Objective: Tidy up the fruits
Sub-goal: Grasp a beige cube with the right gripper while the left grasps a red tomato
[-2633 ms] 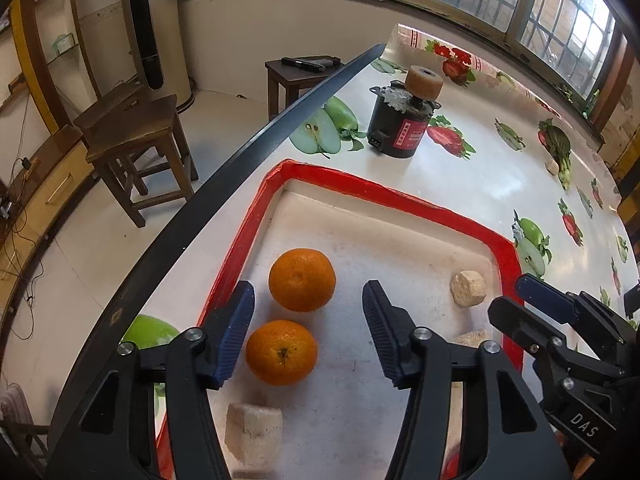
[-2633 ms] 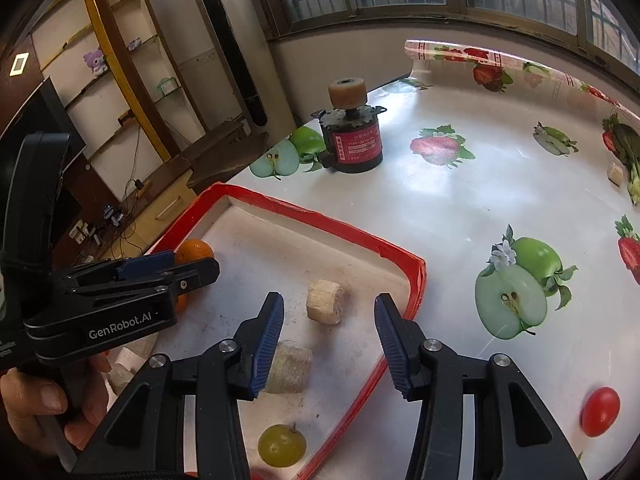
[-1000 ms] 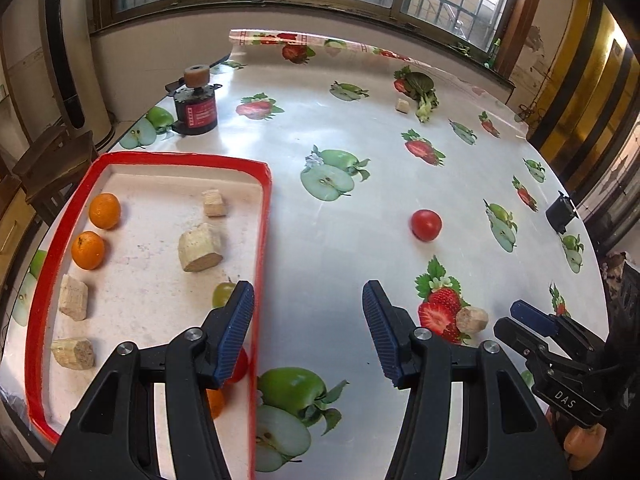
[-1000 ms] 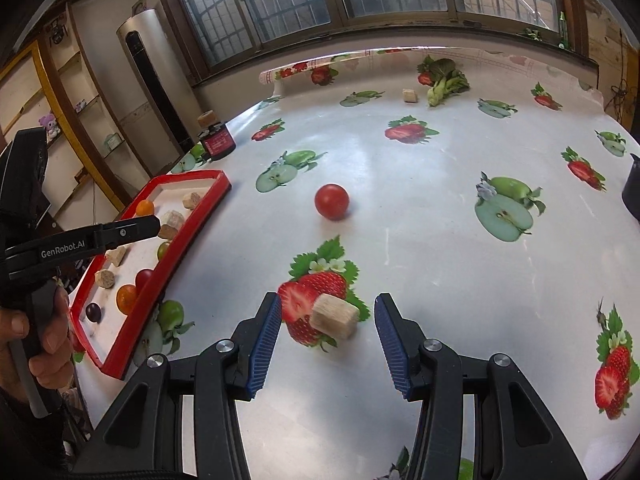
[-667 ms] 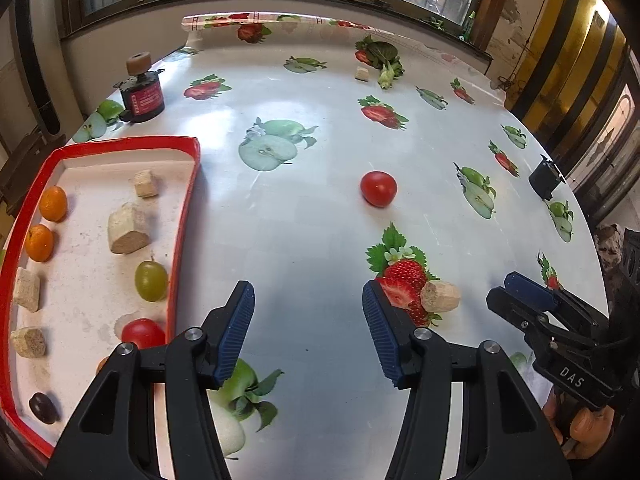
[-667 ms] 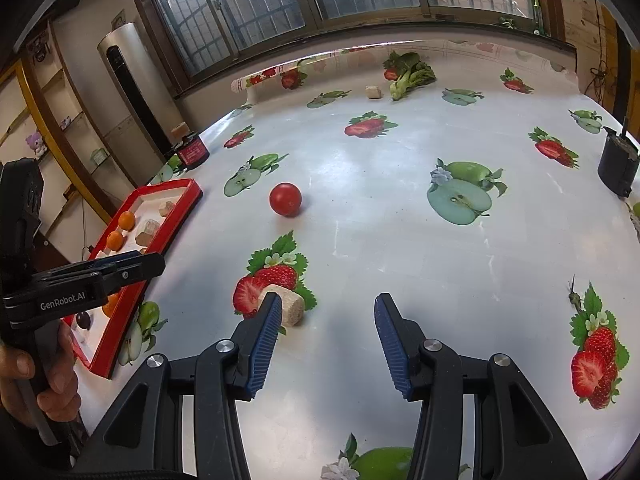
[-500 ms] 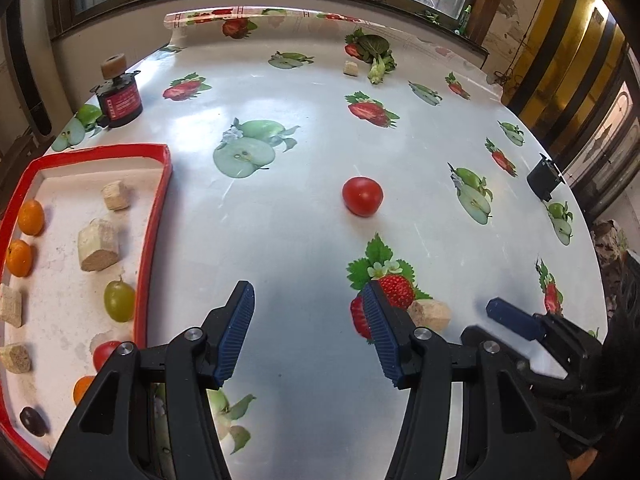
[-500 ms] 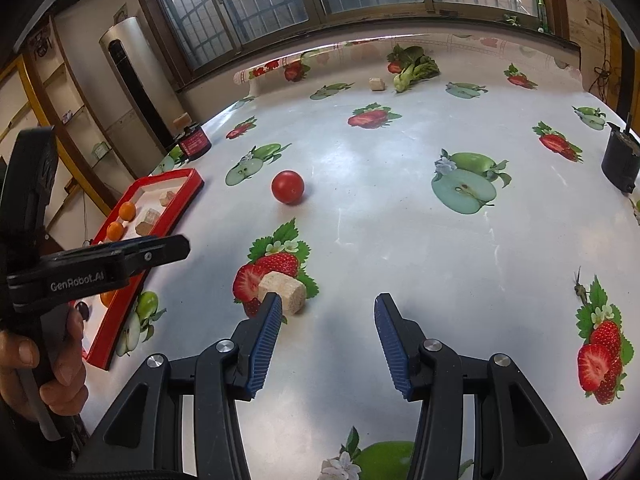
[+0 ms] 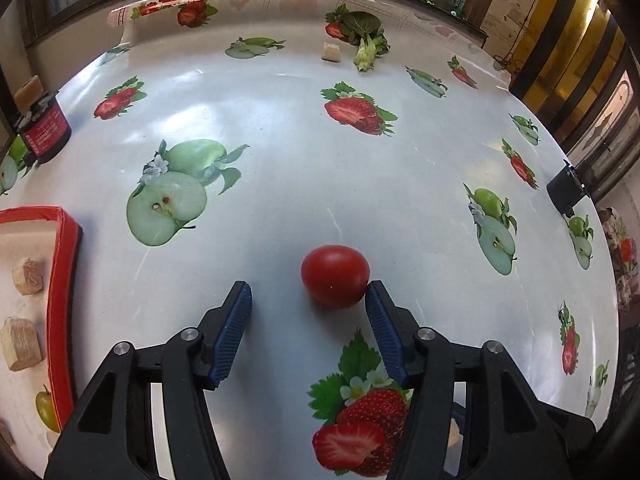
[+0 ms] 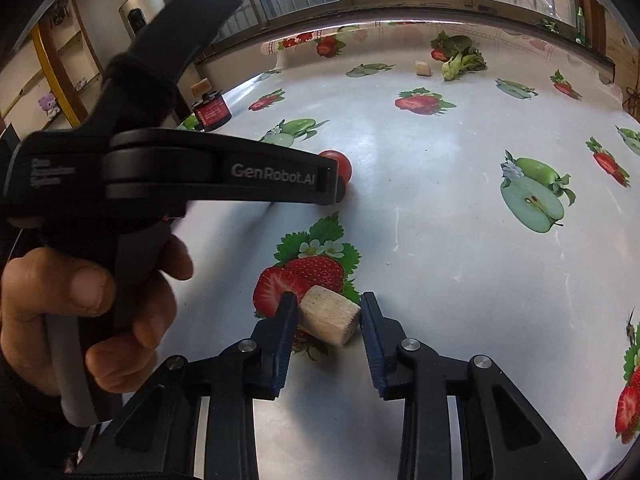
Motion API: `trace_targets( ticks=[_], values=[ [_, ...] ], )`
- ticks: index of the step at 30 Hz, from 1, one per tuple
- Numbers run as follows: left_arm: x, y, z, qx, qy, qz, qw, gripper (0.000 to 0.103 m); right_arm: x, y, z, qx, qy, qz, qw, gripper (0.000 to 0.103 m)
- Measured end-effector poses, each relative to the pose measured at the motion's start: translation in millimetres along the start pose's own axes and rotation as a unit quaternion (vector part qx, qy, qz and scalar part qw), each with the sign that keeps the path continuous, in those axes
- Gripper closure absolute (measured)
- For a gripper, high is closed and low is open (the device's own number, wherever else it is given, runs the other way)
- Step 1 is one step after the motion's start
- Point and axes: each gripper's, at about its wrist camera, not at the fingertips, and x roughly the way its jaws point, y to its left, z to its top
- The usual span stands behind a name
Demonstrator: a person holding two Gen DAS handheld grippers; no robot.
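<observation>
The left gripper [image 9: 306,306] is low over the table [image 9: 304,168], its jaws opening. The red tomato [image 9: 335,274] sits just ahead of them, against the right-hand fingertip and not gripped. The right gripper [image 10: 327,318] is closing on a pale wooden block [image 10: 328,314]; one pad touches it, the other stands just clear. The red tray [image 9: 62,280] lies well apart at the table's left edge.

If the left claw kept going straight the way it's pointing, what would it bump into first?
Probably the red tomato. It sits just ahead of the left claw, off-centre and close beside the right-hand finger. The claw is opening and nothing lies between the fingers yet. Otherwise it would meet the bare tablecloth; depth is uncertain.
</observation>
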Motion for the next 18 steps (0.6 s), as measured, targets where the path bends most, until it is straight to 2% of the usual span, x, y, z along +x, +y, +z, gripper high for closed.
trace_targets(
  ticks=[3, 5, 7, 8, 18],
  values=[
    [4.2, -5.9, 5.7, 0.010, -0.003, -0.003, 0.9999, 0.047, -4.8, -4.1, -1.4, 0.004, -0.005, -0.001, 1.000, 0.070],
    [5.9, -10.7, 6.3, 0.023, -0.007, 0.006, 0.9997, 0.054, -8.4, -6.2, -1.0, 0.009, -0.008, 0.001, 1.000, 0.070],
    [5.5, -11.8, 5.6, 0.029, -0.008, -0.007, 0.9995, 0.070, -11.7, -8.3, -0.6, 0.011, -0.011, 0.001, 1.000, 0.070],
    [4.7, -11.0, 4.7, 0.030, -0.008, -0.012, 0.9995, 0.072, -13.0, -9.7, -0.6, 0.015, -0.013, 0.003, 1.000, 0.070],
    [-30.3, 6.3, -17.7, 0.023, -0.024, 0.007, 0.9994, 0.072, -26.3, -18.7, -0.8, 0.032, -0.024, 0.000, 0.999, 0.070]
  ],
)
